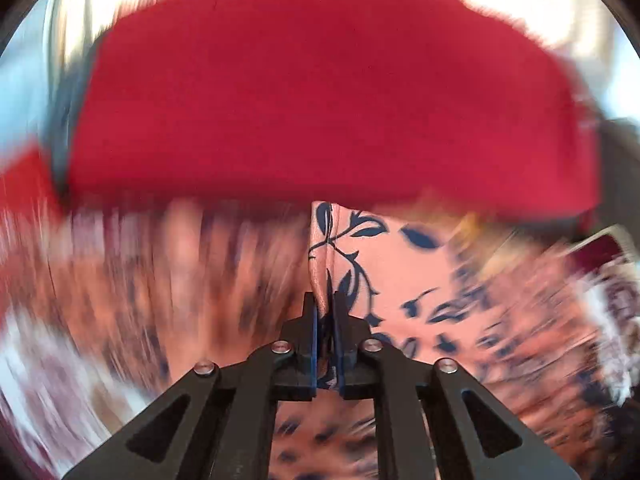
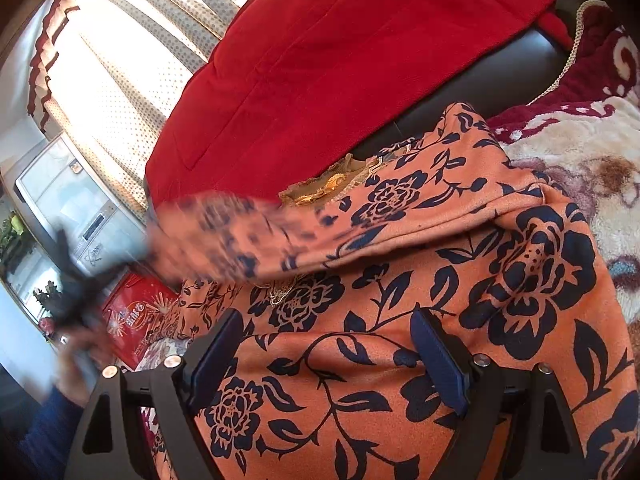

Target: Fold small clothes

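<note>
Through the left wrist view, I am pinching a fold of the orange stretch garment printed with dark navy flowers (image 1: 352,264) in my left gripper (image 1: 326,308); its jaws are nearly closed, with the cloth bunched between the pads, so I judge I am mid-fold, carrying a sleeve or edge across the body. The picture is smearing with motion, and a wide red fabric cushion (image 1: 320,92) is filling the space beyond. Through the right wrist view, my right gripper (image 2: 328,356) is hovering over the garment's broad front panel with its jaws standing wide apart and gripping nothing. The garment is lying across a dark leather sofa seat (image 2: 500,80), partly over a cream and maroon patterned plush blanket (image 2: 580,148). The lifted sleeve (image 2: 224,228) is blurring at left. Next, I think, I am needing to lay that sleeve flat and pin the panel. The gold lace collar trim (image 2: 332,184) could bunch up; the cushion is crowding the far edge.
</note>
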{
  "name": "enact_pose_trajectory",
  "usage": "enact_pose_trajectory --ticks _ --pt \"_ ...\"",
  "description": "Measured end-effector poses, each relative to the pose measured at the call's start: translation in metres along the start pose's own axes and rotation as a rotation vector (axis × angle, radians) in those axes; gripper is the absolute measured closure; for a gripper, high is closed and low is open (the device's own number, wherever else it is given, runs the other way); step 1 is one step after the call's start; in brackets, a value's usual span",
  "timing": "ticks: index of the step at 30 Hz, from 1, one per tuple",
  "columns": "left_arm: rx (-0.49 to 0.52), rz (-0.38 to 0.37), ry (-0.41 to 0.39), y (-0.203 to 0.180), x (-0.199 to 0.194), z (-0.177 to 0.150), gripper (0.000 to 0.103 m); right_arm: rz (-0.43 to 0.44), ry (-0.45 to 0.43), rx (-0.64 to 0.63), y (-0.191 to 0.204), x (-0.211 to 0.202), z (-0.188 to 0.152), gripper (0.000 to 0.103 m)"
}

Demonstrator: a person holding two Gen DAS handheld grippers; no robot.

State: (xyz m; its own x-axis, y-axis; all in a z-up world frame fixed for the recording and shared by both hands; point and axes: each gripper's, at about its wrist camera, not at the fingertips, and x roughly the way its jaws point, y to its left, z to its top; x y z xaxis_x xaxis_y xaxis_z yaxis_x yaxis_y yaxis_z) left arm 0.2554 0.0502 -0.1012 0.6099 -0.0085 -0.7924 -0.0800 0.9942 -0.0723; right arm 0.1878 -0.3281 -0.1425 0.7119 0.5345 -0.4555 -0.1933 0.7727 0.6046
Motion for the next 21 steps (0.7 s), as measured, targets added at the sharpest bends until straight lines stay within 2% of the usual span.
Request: enact_pose_trajectory --ticks 1,2,4,7,9,11,12,13,14,16,17,19,21 --pt "-0.017 0.062 0.064 0.009 0.022 -0.011 0.095 -0.001 0.0 -0.001 0.0 0.0 0.0 0.015" --pt "-0.029 0.077 0.083 0.019 0.038 -0.023 0.095 -0.001 0.0 -0.003 0.001 0.001 0.0 0.014" --pt "-0.009 0.066 0.025 0.018 0.031 -0.027 0.095 0.001 -0.001 -0.003 0.001 0.001 -0.001 0.014" --pt "0.008 0.092 0.008 0.004 0.01 -0.016 0.092 -0.002 0.001 -0.008 0.001 0.002 -0.001 0.013" --pt "-0.013 0.023 -0.072 -0.003 -0.016 -0.01 0.071 -0.003 0.0 -0.011 0.002 0.002 -0.001 0.013" --pt "-0.007 -0.006 -0.157 -0.016 -0.033 -0.008 0.014 -0.001 -0.004 -0.01 0.002 0.002 -0.002 0.013" --pt "0.01 -0.004 -0.2 -0.027 -0.035 -0.011 0.01 0.0 -0.005 -0.01 0.002 0.003 -0.002 0.013" --pt "0.039 -0.005 -0.209 -0.037 -0.03 -0.015 0.01 0.001 -0.007 -0.011 0.002 0.003 -0.003 0.013" --pt "0.076 0.0 -0.16 -0.047 -0.014 -0.019 0.01 0.002 -0.009 -0.012 0.002 0.003 -0.003 0.013" --pt "0.089 -0.008 -0.043 -0.054 0.022 -0.032 0.009 0.002 -0.009 -0.015 0.001 0.003 -0.004 0.013" --pt "0.051 -0.034 -0.043 -0.048 0.029 -0.035 0.004 0.002 -0.009 -0.016 0.001 0.003 -0.004 0.013" --pt "-0.066 -0.115 -0.011 -0.027 0.031 -0.027 0.004 -0.011 0.001 -0.016 0.002 0.002 -0.004 0.013" --pt "-0.09 -0.142 -0.013 -0.021 0.035 -0.029 0.004 -0.037 0.023 -0.029 0.008 -0.002 -0.001 0.013"
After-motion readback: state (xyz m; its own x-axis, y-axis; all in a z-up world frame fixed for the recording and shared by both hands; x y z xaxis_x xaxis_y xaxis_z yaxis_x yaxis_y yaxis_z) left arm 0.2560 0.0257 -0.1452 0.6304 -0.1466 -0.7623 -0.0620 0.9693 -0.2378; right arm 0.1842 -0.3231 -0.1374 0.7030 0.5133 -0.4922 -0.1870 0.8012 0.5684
